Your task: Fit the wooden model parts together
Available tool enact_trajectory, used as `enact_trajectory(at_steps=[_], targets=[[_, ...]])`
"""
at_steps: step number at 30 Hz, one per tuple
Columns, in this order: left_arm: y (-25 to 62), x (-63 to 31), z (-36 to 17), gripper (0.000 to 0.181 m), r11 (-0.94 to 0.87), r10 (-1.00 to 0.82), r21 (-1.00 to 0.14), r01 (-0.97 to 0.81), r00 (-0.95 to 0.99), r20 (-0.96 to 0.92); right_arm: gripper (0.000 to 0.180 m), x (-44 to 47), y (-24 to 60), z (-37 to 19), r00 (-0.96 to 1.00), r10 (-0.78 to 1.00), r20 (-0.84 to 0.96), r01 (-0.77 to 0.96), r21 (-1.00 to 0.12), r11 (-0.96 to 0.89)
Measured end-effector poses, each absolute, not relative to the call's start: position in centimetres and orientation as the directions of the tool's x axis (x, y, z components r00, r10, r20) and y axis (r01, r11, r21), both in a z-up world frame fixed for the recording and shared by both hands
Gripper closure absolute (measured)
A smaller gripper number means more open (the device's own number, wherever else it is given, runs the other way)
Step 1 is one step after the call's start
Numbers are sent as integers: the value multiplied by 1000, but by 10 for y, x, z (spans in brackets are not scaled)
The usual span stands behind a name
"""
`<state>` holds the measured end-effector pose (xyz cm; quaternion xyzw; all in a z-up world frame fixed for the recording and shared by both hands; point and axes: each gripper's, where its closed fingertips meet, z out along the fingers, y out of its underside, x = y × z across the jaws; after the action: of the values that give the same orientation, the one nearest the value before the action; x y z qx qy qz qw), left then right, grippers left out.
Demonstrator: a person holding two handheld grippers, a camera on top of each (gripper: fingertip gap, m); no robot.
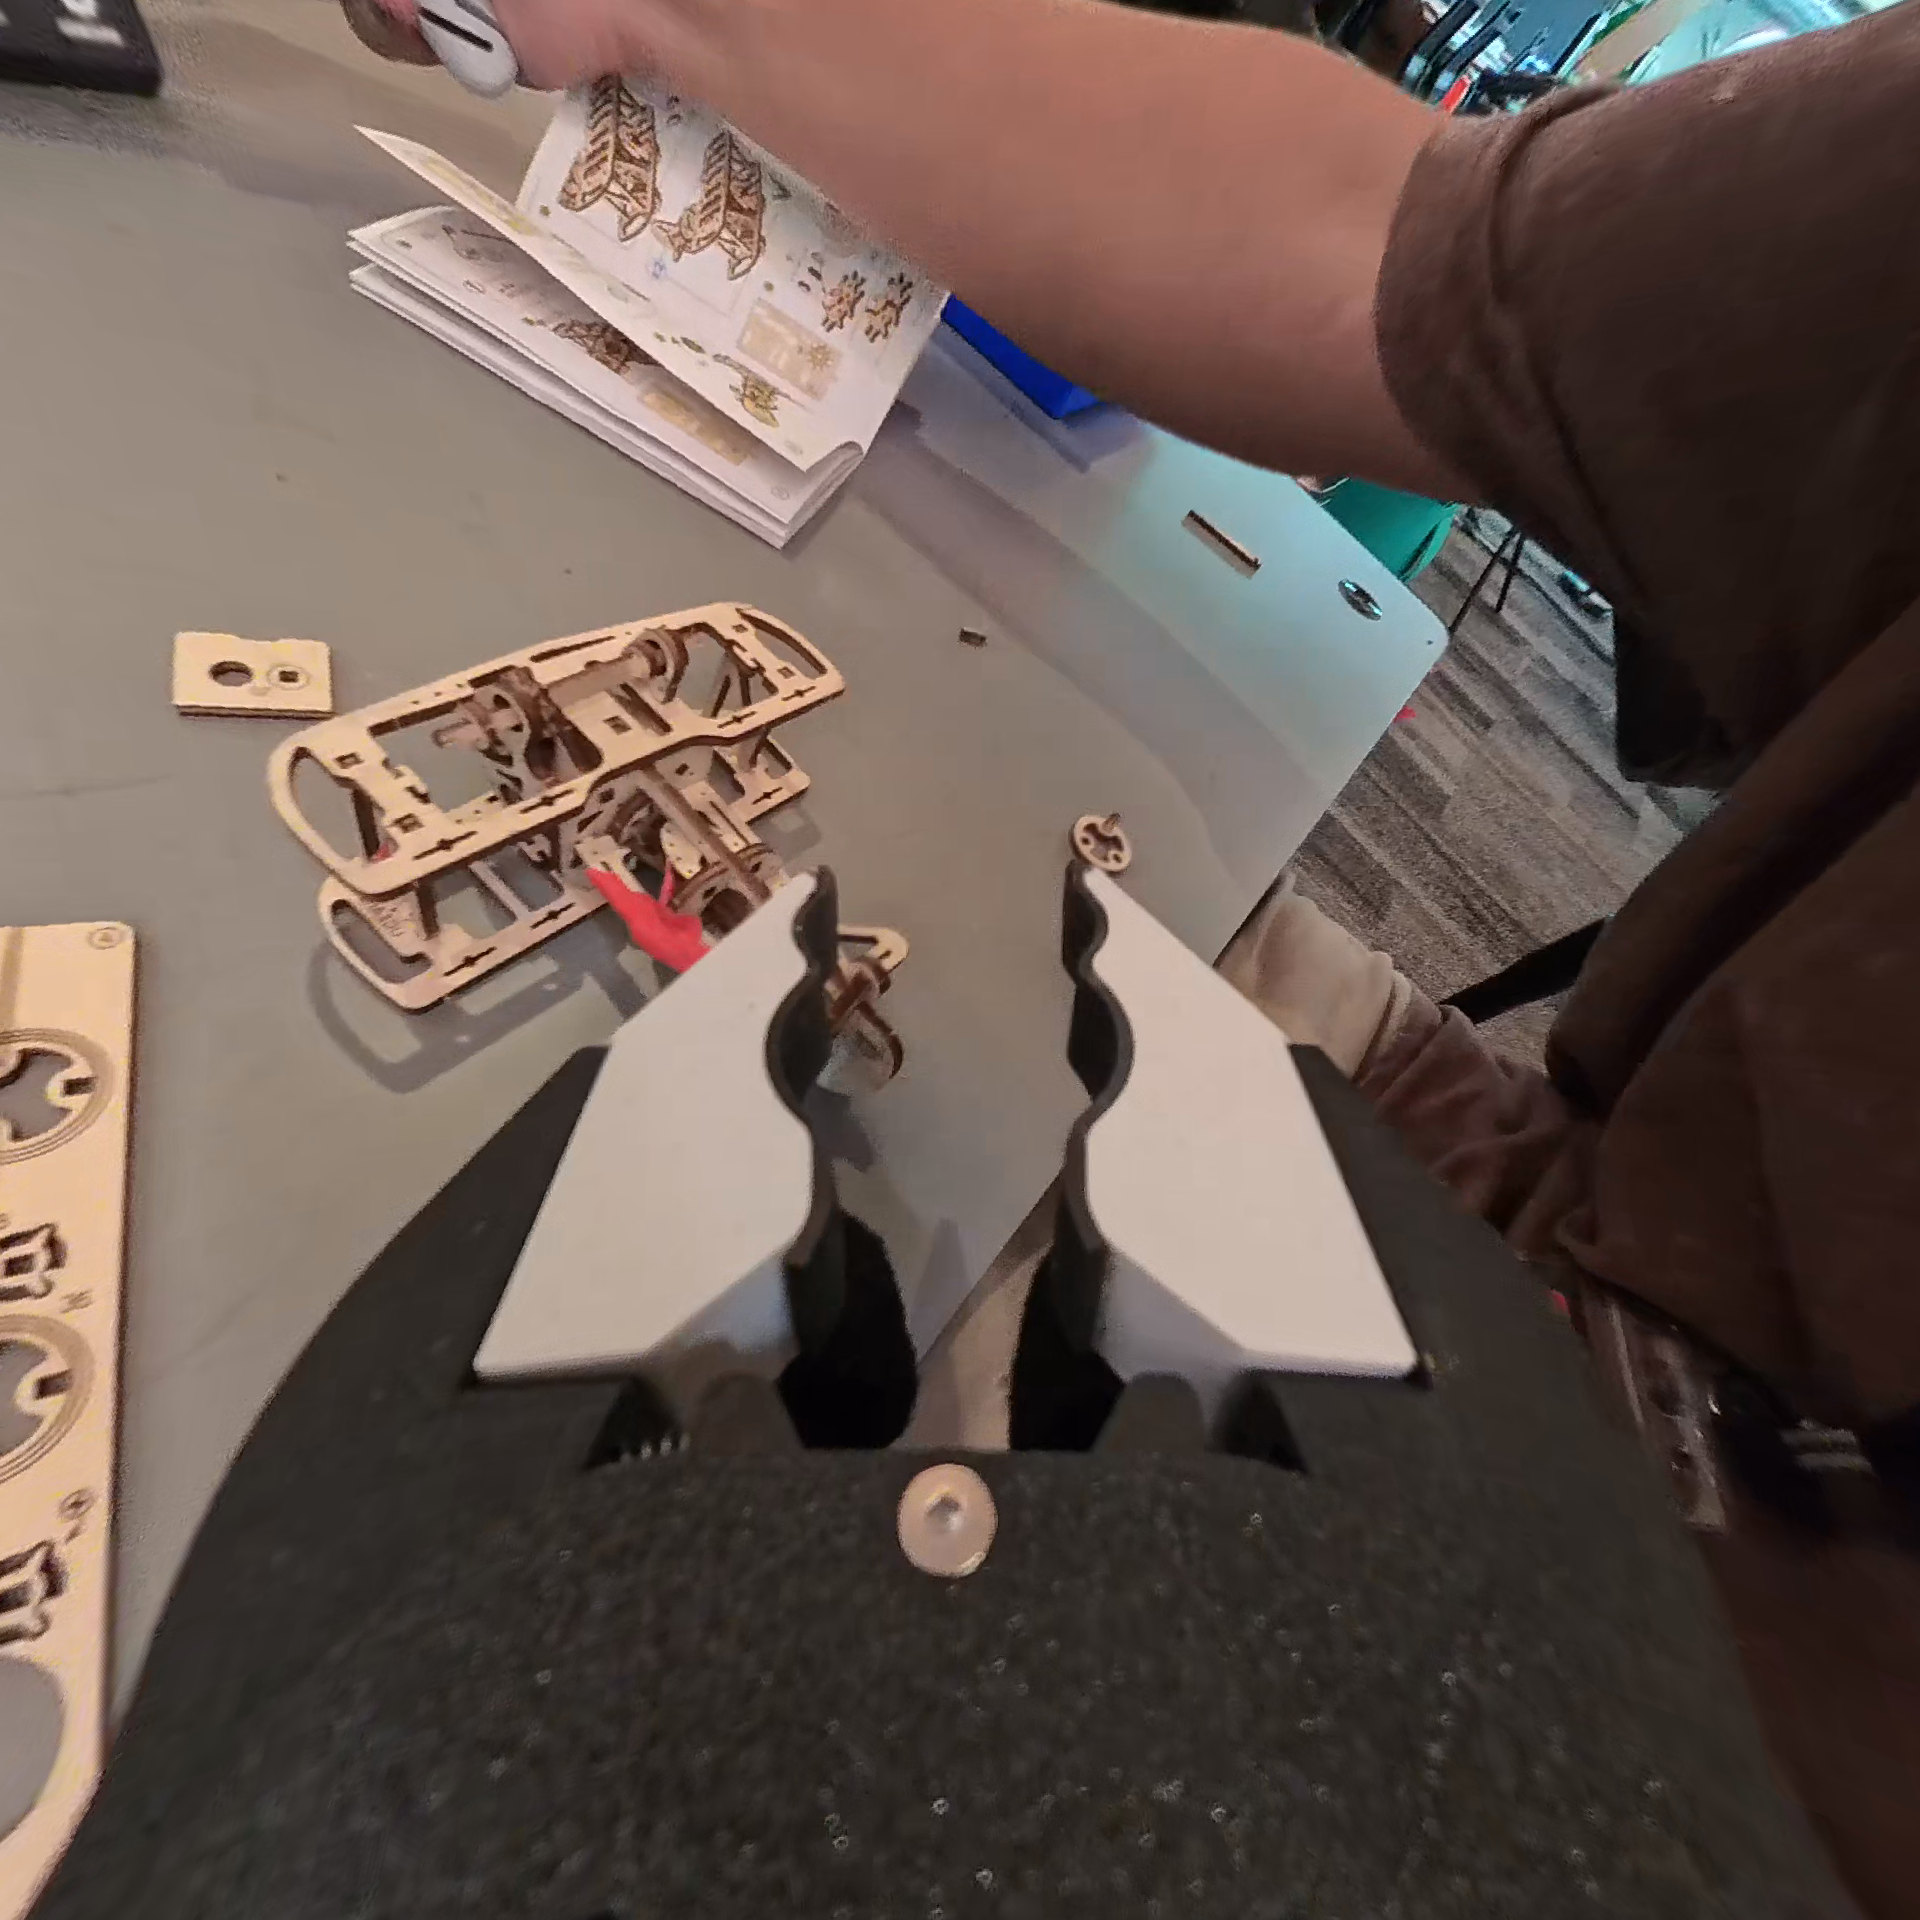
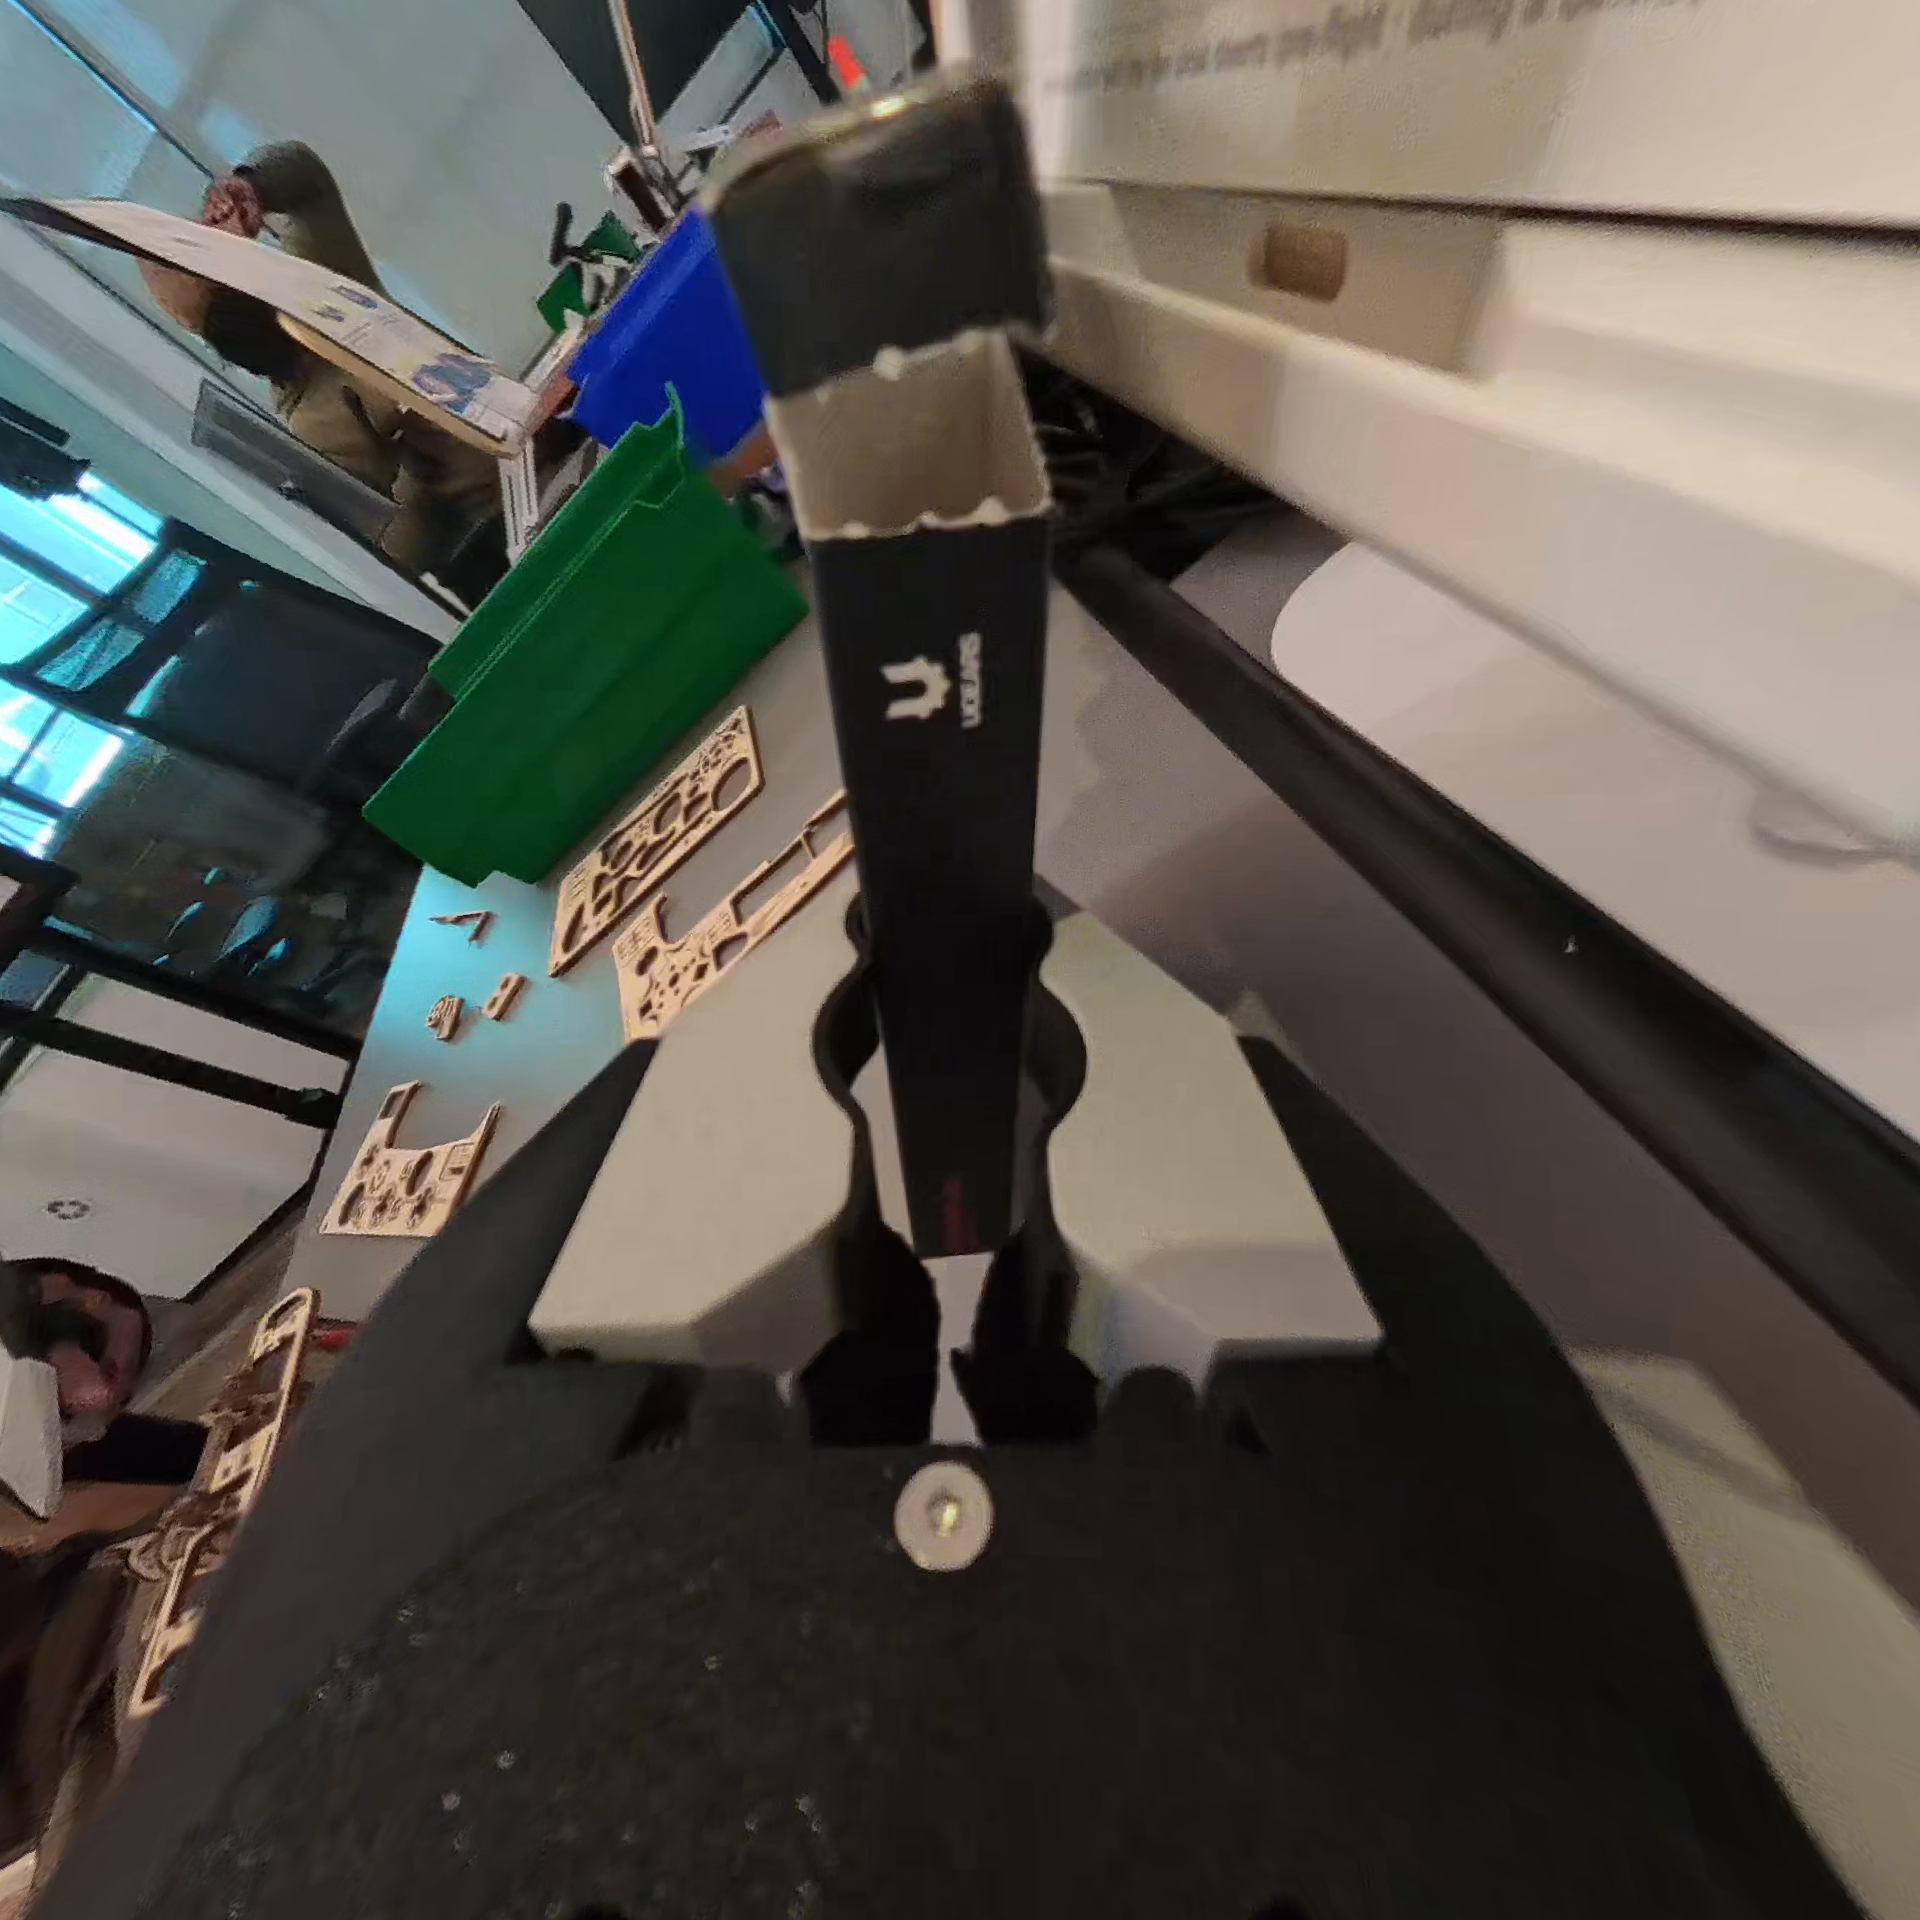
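Just beyond the empty, spread left gripper (image 1: 945, 883), the half-built pale wooden model (image 1: 551, 779) lies on the grey tabletop (image 1: 208, 436); the right gripper (image 2: 945, 925) pinches a long black box (image 2: 925, 727).

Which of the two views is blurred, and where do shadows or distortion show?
Left wrist view: mostly sharp; the model casts a soft shadow on the table; wide-angle bending at the edges. Right wrist view: tilted, with motion blur at the right edge and on the black box tip held in the right gripper.
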<state>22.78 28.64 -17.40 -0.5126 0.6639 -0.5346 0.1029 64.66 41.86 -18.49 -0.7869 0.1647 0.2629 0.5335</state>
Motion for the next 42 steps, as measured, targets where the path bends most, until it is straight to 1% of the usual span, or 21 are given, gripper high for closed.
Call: enact_trajectory(at_steps=[1, 3, 6, 9, 11, 13, 15, 16, 17, 19, 20, 21, 22, 25, 26, 27, 29, 34, 38, 40, 42], targets=[[284, 229, -175, 139, -98, -784, -812, -576, -457, 419, 162, 646, 417, -182, 820, 37, -570, -518, -769, -375], [281, 230, -177, 140, -86, -781, -808, -582, -464, 417, 162, 637, 410, -164, 845, 128, -519, -452, -821, -349], [282, 229, -175, 140, -70, -786, -820, -569, -474, 396, 162, 636, 384, -110, 870, 215, -443, -388, -886, -252], [296, 236, -161, 141, -105, -797, -831, -547, -454, 399, 162, 646, 351, -70, 916, 206, -343, -299, -929, -218], [319, 255, -145, 141, -94, -823, -832, -546, -427, 374, 161, 647, 337, -58, 913, 210, -350, -301, -925, -233], [350, 292, -126, 142, -43, -868, -841, -540, -397, 300, 161, 647, 332, -57, 914, 197, -356, -306, -920, -243], [378, 347, -107, 143, 36, -900, -864, -503, -392, 191, 161, 642, 333, -62, 922, 197, -333, -280, -926, -254], [389, 379, -108, 144, 111, -905, -860, -498, -408, 119, 161, 639, 335, -65, 925, 195, -326, -273, -927, -255], [398, 411, -121, 143, 227, -896, -825, -517, -442, 31, 161, 637, 336, -69, 926, 192, -325, -273, -928, -254], [423, 475, -163, 144, 457, -850, -705, -542, -501, -166, 161, 631, 339, -74, 920, 199, -338, -284, -924, -255], [432, 504, -183, 144, 537, -814, -656, -531, -530, -237, 161, 629, 339, -77, 918, 201, -341, -287, -923, -255], [440, 529, -204, 145, 587, -787, -601, -543, -558, -264, 161, 627, 338, -80, 917, 202, -343, -287, -922, -260], [445, 550, -222, 144, 597, -780, -567, -568, -575, -246, 161, 627, 337, -84, 918, 199, -343, -285, -919, -271], [452, 598, -254, 144, 543, -806, -564, -623, -574, -143, 161, 630, 329, -95, 925, 178, -335, -273, -914, -299], [452, 606, -260, 142, 534, -805, -564, -630, -583, -112, 161, 633, 326, -97, 926, 174, -336, -275, -913, -301], [450, 615, -258, 143, 518, -804, -595, -615, -587, -94, 161, 635, 324, -99, 925, 169, -340, -279, -911, -304], [452, 622, -259, 143, 543, -786, -591, -597, -609, -107, 161, 641, 320, -104, 924, 161, -347, -285, -905, -315], [444, 624, -260, 151, 599, -726, -597, -534, -676, -125, 161, 656, 326, -113, 932, 112, -346, -294, -898, -328], [441, 624, -261, 162, 640, -690, -591, -491, -706, -160, 161, 658, 339, -105, 934, 105, -341, -301, -911, -282], [443, 626, -261, 174, 650, -689, -584, -487, -702, -181, 161, 659, 344, -105, 936, 104, -337, -299, -915, -273], [446, 626, -262, 179, 660, -684, -579, -478, -701, -201, 161, 660, 352, -109, 939, 101, -330, -293, -917, -270]])
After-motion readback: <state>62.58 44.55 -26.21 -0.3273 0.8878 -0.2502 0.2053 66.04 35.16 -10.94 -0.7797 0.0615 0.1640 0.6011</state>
